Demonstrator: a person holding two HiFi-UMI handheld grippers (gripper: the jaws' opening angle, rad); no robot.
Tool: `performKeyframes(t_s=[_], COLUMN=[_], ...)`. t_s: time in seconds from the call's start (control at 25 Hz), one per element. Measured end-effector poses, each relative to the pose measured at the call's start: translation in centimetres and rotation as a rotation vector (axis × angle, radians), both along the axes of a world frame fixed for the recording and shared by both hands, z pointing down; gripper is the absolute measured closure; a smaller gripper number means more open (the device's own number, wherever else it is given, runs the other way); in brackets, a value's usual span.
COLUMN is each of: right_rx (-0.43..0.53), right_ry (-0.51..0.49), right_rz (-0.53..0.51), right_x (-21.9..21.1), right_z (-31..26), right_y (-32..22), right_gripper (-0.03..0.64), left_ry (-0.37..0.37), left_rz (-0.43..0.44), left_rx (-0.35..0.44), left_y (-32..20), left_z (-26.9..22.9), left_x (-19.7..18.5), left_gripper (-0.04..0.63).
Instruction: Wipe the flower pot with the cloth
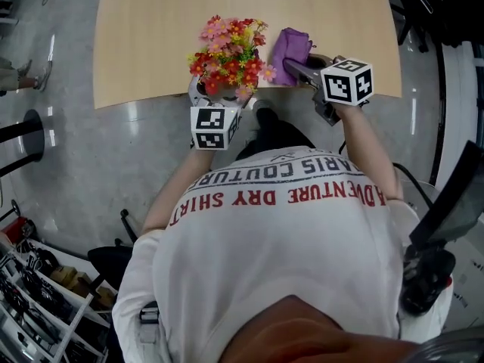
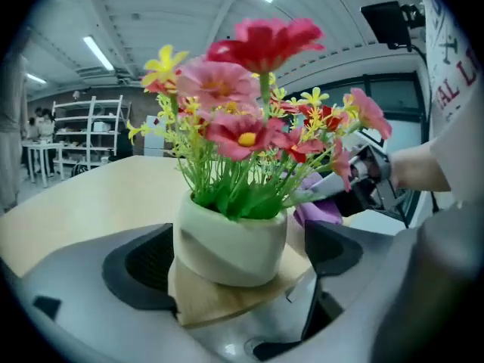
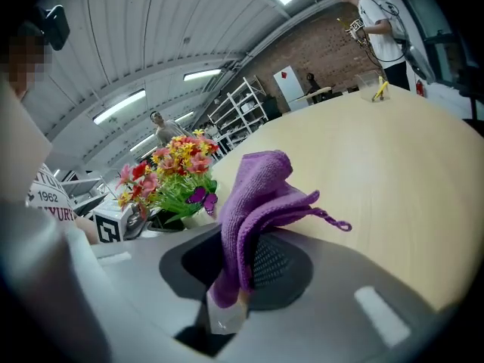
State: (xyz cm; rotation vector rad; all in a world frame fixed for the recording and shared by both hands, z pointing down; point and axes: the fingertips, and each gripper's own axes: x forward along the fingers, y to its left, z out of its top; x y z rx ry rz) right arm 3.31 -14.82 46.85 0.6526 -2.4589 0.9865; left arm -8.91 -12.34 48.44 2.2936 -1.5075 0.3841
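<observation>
Wiping now risks pushing the pale ceramic flower pot [image 2: 227,240] off the light wooden table [image 2: 83,203]. It stands at the table's near edge, lower middle of the left gripper view, and the left gripper [image 2: 238,259] only brackets it, jaws spread with a gap on the right. The right gripper [image 3: 231,297] pinches the purple microfibre cloth [image 3: 257,195], whose loose folds could snag the red, pink and yellow artificial flowers [image 2: 249,119]. The head view hides the pot under blooms; only the left gripper view shows that gap.
</observation>
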Motion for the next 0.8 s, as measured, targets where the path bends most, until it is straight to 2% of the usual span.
performKeyframes(t_s=[0.2, 0.36, 0.48, 0.6, 0.8], right_rx=[-0.008, -0.011, -0.021, -0.029, -0.038], right_ry=[-0.005, -0.014, -0.023, -0.036, -0.069], right_rz=[0.006, 0.008, -0.011, -0.022, -0.041], right_x=[0.5, 0.9, 0.8, 0.7, -0.4], right_z=[0.1, 0.1, 0.1, 0.1, -0.3], right_y=[1.8, 2.2, 2.8, 2.8, 2.8], right_gripper=[0.563, 0.563, 0.563, 0.563, 0.563], left_ry=[-0.107, -0.159, -0.159, -0.149, -0.136], left_rz=[-0.145, -0.189, -0.159, -0.092, 0.106], left_rx=[-0.001, -0.027, -0.015, 0.013, 0.060], left_y=[-1.1, -2.2, -2.2, -2.2, -1.6], left_z=[0.2, 0.8, 0.6, 0.3, -0.3], left_x=[0.3, 0.0, -0.1, -0.1, -0.6], left_gripper=[0.067, 0.067, 0.069, 0.071, 0.072])
